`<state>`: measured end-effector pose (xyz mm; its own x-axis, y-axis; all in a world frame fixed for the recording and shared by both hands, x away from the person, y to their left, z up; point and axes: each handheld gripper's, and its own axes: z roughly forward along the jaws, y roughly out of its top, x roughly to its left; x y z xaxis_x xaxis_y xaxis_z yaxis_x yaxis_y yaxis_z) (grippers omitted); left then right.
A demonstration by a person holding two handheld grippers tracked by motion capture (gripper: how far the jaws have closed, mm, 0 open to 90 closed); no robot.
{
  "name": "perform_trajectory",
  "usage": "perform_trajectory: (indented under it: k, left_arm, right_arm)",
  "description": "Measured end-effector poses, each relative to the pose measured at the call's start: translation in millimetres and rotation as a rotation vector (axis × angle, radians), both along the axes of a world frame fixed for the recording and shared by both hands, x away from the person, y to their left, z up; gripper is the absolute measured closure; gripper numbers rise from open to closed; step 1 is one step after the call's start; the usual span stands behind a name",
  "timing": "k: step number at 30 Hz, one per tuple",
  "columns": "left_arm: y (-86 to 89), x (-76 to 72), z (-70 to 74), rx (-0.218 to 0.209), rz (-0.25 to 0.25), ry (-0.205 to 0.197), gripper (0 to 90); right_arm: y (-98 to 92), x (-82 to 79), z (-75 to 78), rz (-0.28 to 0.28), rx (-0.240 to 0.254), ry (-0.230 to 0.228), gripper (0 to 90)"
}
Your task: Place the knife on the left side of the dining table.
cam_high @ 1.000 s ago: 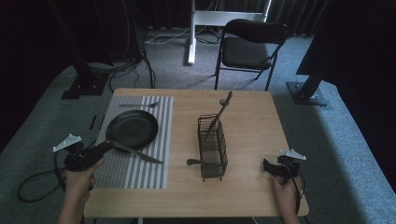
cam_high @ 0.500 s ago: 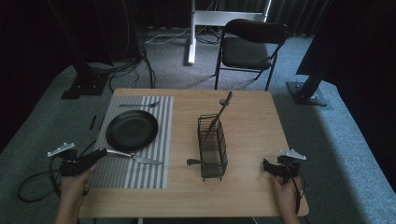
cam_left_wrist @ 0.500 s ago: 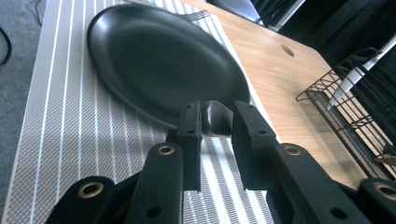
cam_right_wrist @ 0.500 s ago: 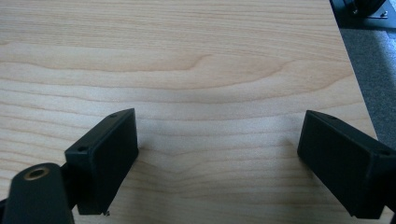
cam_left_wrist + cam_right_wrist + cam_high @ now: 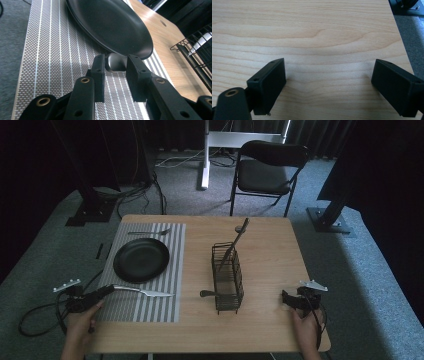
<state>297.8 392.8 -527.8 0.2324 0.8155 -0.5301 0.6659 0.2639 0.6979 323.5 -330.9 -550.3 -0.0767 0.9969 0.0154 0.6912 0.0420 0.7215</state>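
Now, in the high view my left gripper (image 5: 109,290) lays the knife (image 5: 145,292) on the striped mat (image 5: 150,309) beside the plate (image 5: 141,260) as a place setting; in the left gripper view its jaws have just been opening, slack around the handle (image 5: 116,62); in the right gripper view my right gripper (image 5: 328,82) idles, spread wide over the table (image 5: 324,30).

No writing, label, brand, number or sign can be read anywhere in these pictures.
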Motion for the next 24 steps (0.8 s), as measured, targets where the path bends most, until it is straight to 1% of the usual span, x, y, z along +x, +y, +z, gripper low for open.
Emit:
perform_trajectory:
  k: [2, 3, 5, 7, 8, 9, 11, 13, 14, 15, 16, 19, 20, 21, 23, 24]
  left_arm:
    - [0.9, 2.2, -5.1, 0.016, 0.002, 0.018, 68.9]
    - [1.0, 2.7, -7.3, 0.026, 0.002, 0.020, 68.5]
    - [1.1, 3.0, -9.5, 0.021, 0.005, 0.020, 68.1]
    - [0.7, 3.5, -12.4, 0.040, 0.008, 0.027, 67.6]
    - [0.7, 3.5, -12.4, 0.040, 0.008, 0.027, 67.0]
    - [-0.8, 3.6, -14.9, 0.064, 0.012, 0.035, 67.0]
    - [-2.1, 3.6, -17.3, 0.087, 0.019, 0.044, 66.2]
    - [-3.1, 3.8, -18.9, 0.097, 0.026, 0.049, 65.9]
    - [-3.7, 4.0, -18.6, 0.111, 0.026, 0.053, 65.8]
    - [-3.7, 4.0, -18.6, 0.111, 0.026, 0.053, 65.6]
    - [-6.1, 4.5, -18.0, 0.140, 0.030, 0.055, 65.6]
    - [-9.4, 5.2, -17.7, 0.176, 0.038, 0.060, 65.0]
    - [-11.7, 5.2, -17.0, 0.204, 0.039, 0.055, 64.9]
    - [-11.7, 5.2, -17.0, 0.204, 0.039, 0.055, 64.7]
    - [-16.7, 4.3, -15.6, 0.266, 0.053, 0.044, 65.3]
    - [-18.0, 4.0, -15.2, 0.279, 0.051, 0.037, 65.3]
  right_arm:
    - [0.0, 0.0, 0.0, 0.000, 0.000, 0.000, 11.4]
    - [0.0, 0.0, 0.0, 0.000, 0.000, 0.000, 11.4]
    - [0.0, 0.0, 0.0, 0.000, 0.000, 0.000, 11.4]
    - [0.0, 0.0, 0.0, 0.000, 0.000, 0.000, 11.4]
    - [0.0, 0.0, 0.0, 0.000, 0.000, 0.000, 11.4]
    - [0.0, 0.0, 0.0, 0.000, 0.000, 0.000, 11.4]
    - [0.0, 0.0, 0.0, 0.000, 0.000, 0.000, 11.4]
    - [0.0, 0.0, 0.0, 0.000, 0.000, 0.000, 11.4]
    - [0.0, 0.0, 0.0, 0.000, 0.000, 0.000, 11.4]
    - [0.0, 0.0, 0.0, 0.000, 0.000, 0.000, 11.4]
    - [0.0, 0.0, 0.0, 0.000, 0.000, 0.000, 11.4]
    - [0.0, 0.0, 0.0, 0.000, 0.000, 0.000, 11.4]
    - [0.0, 0.0, 0.0, 0.000, 0.000, 0.000, 11.4]
    - [0.0, 0.0, 0.0, 0.000, 0.000, 0.000, 11.4]
    - [0.0, 0.0, 0.0, 0.000, 0.000, 0.000, 11.4]
    - [-0.1, 0.0, 0.0, 0.000, 0.000, 0.000, 11.4]
